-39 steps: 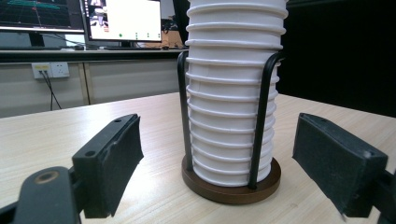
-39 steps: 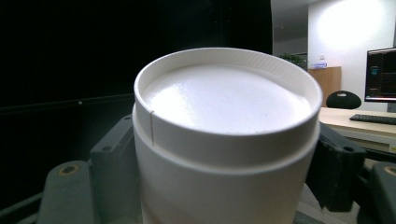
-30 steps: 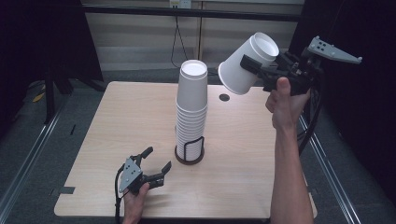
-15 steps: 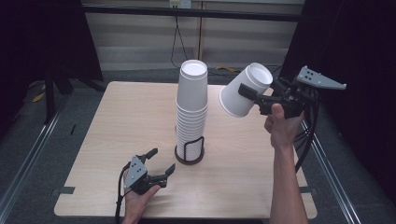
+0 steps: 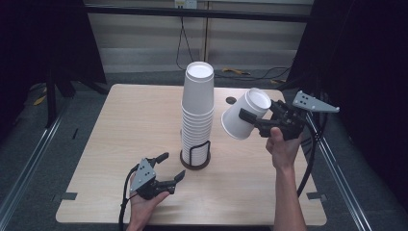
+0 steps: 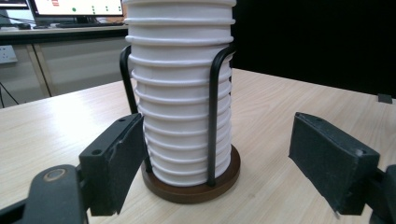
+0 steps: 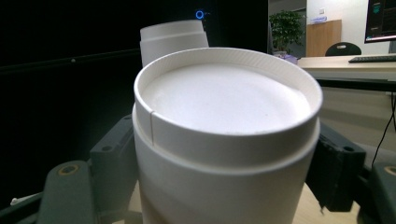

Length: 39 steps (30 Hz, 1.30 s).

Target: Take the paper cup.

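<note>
A tall stack of white paper cups stands in a black wire holder with a round brown base at mid-table. My right gripper is shut on a single white paper cup, held in the air right of the stack, tilted, its closed bottom up and to the right. In the right gripper view that cup's bottom faces the camera between the jaws. My left gripper rests low in front of the holder, open. Its jaws have just been closing a little, with nothing between them. The stack stands just beyond them.
The wooden table has a small dark round hole behind the held cup. Grey floor and metal rails flank the table. The right gripper's cable hangs off the right edge.
My right hand has come down and leftward with the cup, from high at the back right to beside the stack's upper half. The left hand has barely moved.
</note>
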### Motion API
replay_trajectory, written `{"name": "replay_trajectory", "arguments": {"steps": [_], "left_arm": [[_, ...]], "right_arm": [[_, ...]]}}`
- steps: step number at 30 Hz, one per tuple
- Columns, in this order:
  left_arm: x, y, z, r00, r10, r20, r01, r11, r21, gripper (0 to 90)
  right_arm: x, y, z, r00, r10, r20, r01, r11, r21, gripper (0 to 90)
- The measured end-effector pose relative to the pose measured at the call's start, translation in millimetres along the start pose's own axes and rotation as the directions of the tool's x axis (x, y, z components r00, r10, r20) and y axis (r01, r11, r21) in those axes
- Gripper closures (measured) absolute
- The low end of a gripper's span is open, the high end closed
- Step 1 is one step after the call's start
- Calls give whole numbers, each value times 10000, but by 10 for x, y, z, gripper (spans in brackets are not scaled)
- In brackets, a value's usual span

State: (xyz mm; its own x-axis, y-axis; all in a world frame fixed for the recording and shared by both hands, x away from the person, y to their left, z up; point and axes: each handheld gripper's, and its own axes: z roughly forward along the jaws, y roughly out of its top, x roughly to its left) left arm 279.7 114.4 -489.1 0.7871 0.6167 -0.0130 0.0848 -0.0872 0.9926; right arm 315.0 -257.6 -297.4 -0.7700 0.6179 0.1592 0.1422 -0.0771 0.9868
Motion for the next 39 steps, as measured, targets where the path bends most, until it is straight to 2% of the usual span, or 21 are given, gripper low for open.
{"name": "replay_trajectory", "arguments": {"steps": [2,6,9,10,12,14,20,22,26,31,32,39], "left_arm": [[-2,12,4,10000,-18,50,18,10000,-42,183],[-18,73,30,9999,-33,169,34,10000,-57,183],[-17,98,33,9996,182,238,-181,9998,-32,183],[-25,108,38,9996,91,259,-90,9999,-60,183],[-33,134,38,9991,64,428,-63,10000,-22,182],[-44,164,40,9987,231,447,-230,9997,-28,182],[-88,245,89,9965,208,808,-195,9997,-173,174],[-127,260,118,9978,358,562,-344,9991,-244,174],[-193,308,193,9940,569,934,-550,9982,-229,166],[-234,339,245,9906,585,1237,-548,9979,-333,161],[-249,357,264,9882,657,1382,-612,9975,-364,160],[-287,396,286,9837,780,1622,-715,9964,-456,156]], "right_arm": [[12,-51,-5,9998,105,-161,-105,9999,8,228],[54,-124,-1,9998,78,-188,-75,9998,168,228],[62,-164,18,9997,64,-234,-57,9996,275,228],[67,-184,26,9997,65,-233,-57,9994,346,228],[84,-249,45,9994,99,-325,-85,9991,408,228],[90,-271,49,9993,131,-339,-115,9989,453,228],[92,-428,80,9978,411,-520,-380,9975,603,228],[93,-482,84,9973,489,-549,-458,9974,550,229],[122,-599,102,9957,600,-708,-543,9953,806,228],[183,-705,114,9953,600,-758,-529,9943,927,228],[194,-727,118,9952,624,-757,-550,9939,956,228],[250,-870,162,9954,651,-709,-568,9918,1142,229]]}}
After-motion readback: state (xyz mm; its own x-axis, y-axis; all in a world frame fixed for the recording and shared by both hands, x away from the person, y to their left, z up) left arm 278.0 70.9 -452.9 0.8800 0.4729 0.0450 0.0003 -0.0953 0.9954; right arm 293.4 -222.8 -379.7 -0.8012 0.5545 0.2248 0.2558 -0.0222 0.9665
